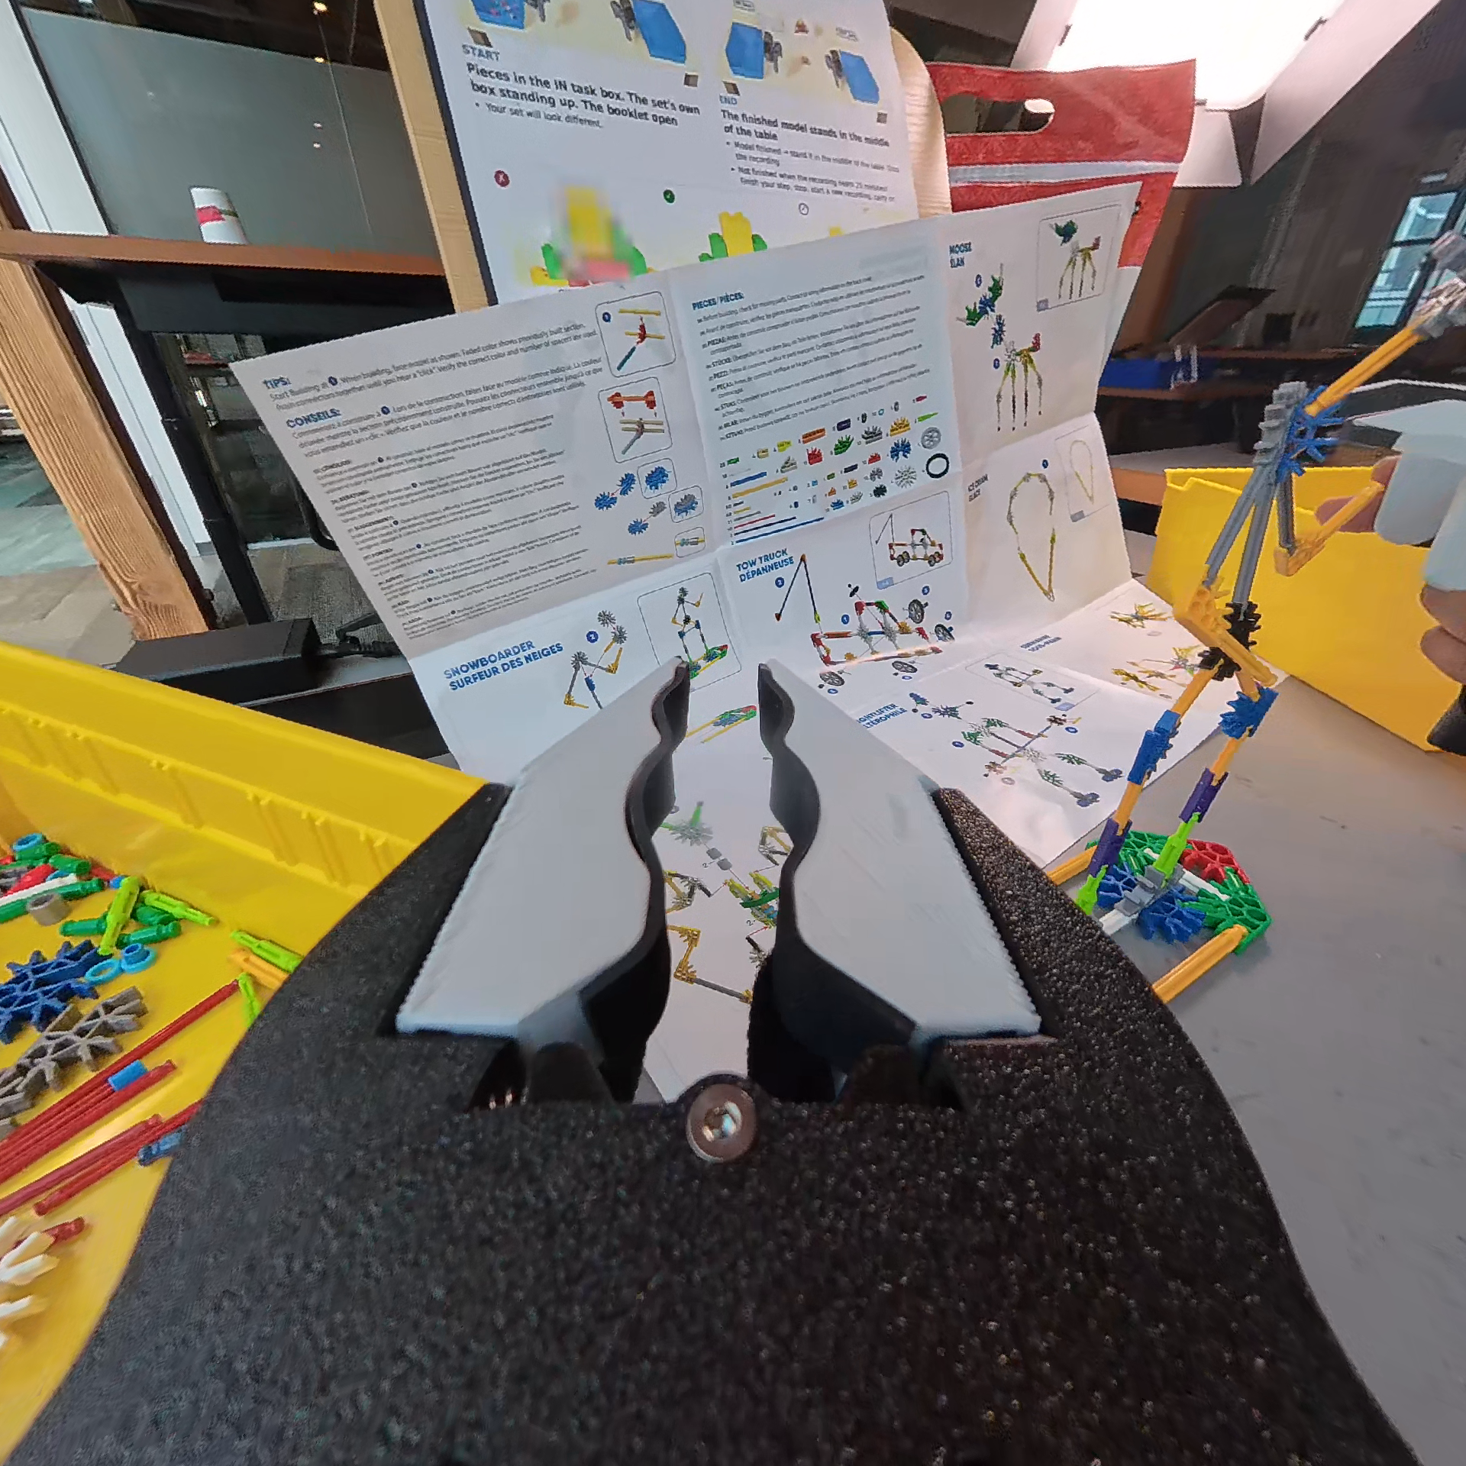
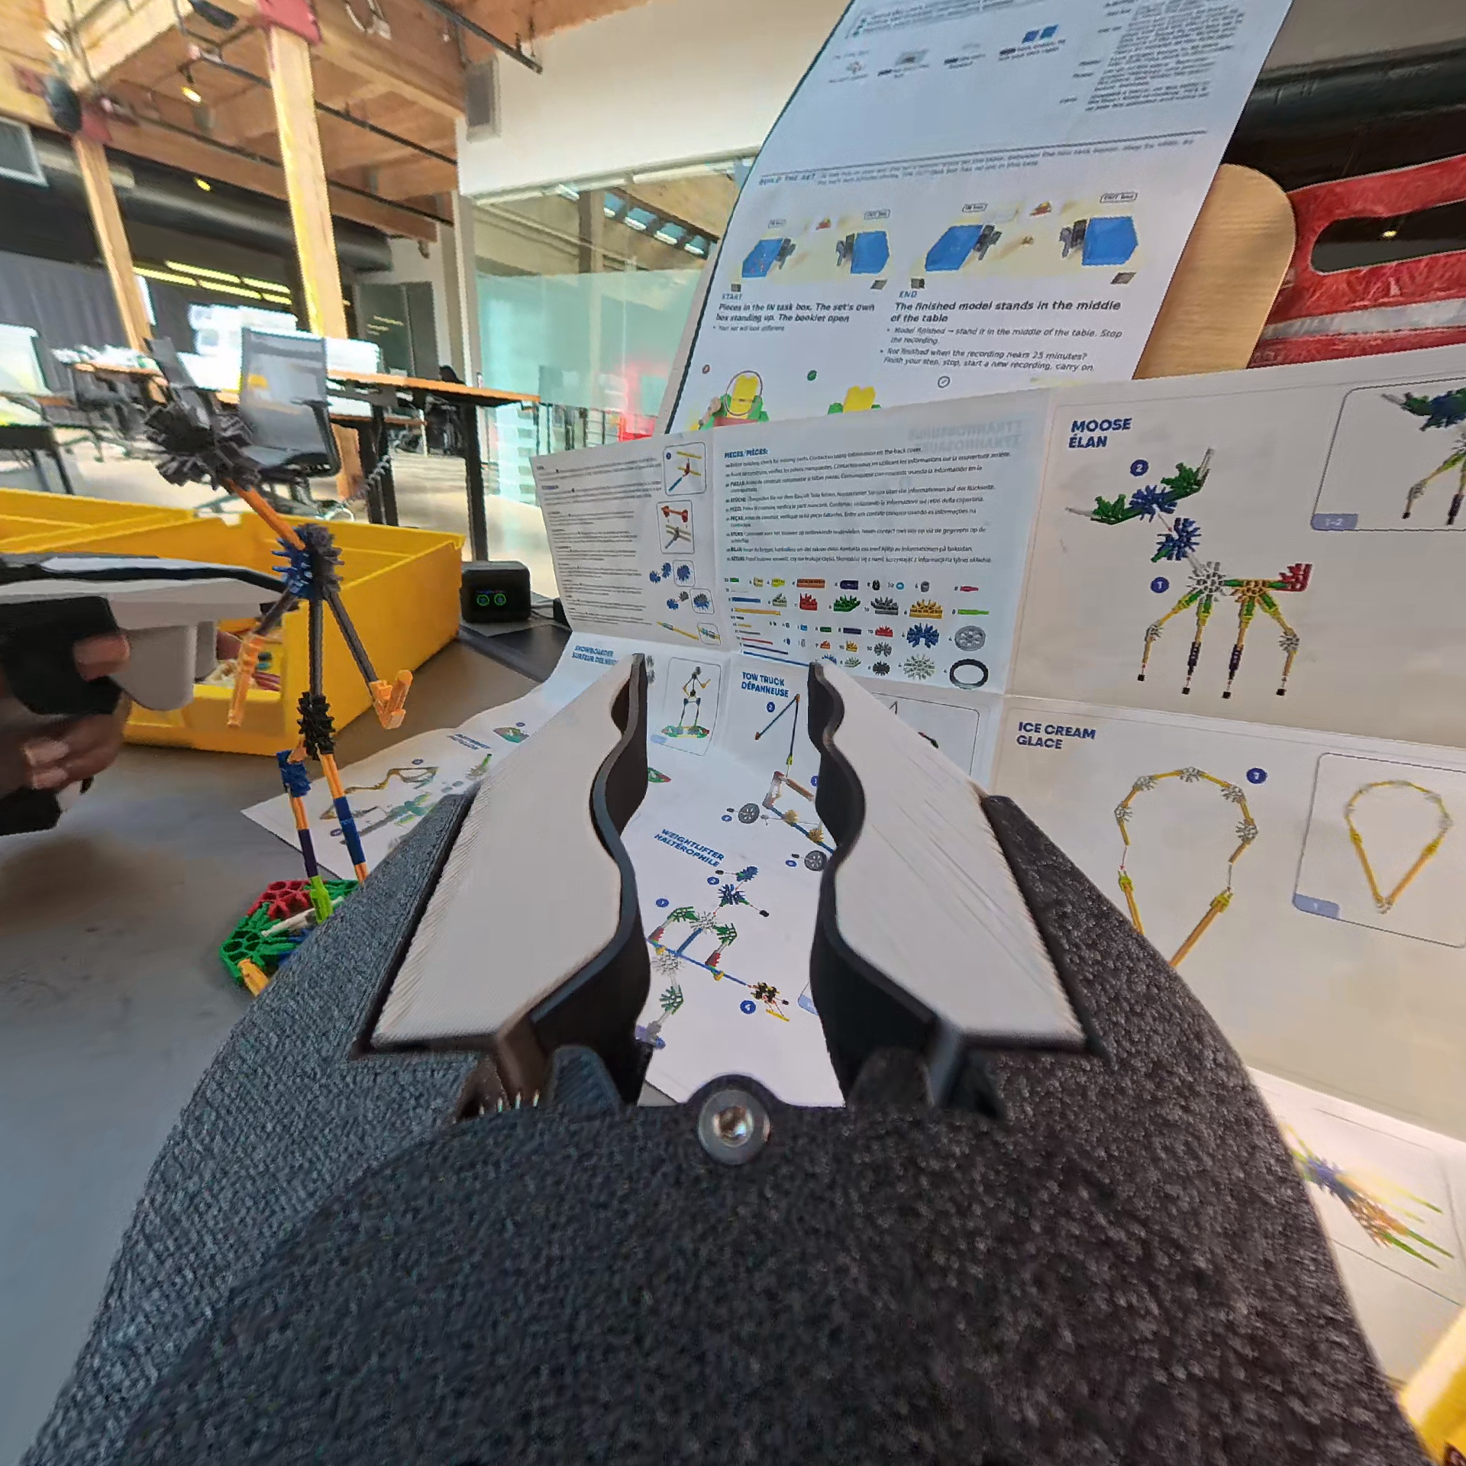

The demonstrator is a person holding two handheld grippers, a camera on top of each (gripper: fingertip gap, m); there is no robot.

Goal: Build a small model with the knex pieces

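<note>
Your left gripper — fingers parted, empty, above the instruction sheet. Your right gripper — likewise parted, empty. Rod-and-connector model: stands between them on the grey table, tall on a small base; a careless sweep could topple it. Yellow parts bin to your left. Beyond: open office, timber posts.

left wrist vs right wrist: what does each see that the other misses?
Left wrist only: loose red rods and blue and grey snowflake connectors inside the near yellow bin; a second yellow bin at far right.

Right wrist only: a small black device with green lights; office chairs and desks behind.

Both: the unfolded white instruction sheet and the standing multicoloured rod-and-connector figure. Left gripper and right gripper are both open and empty.
</note>
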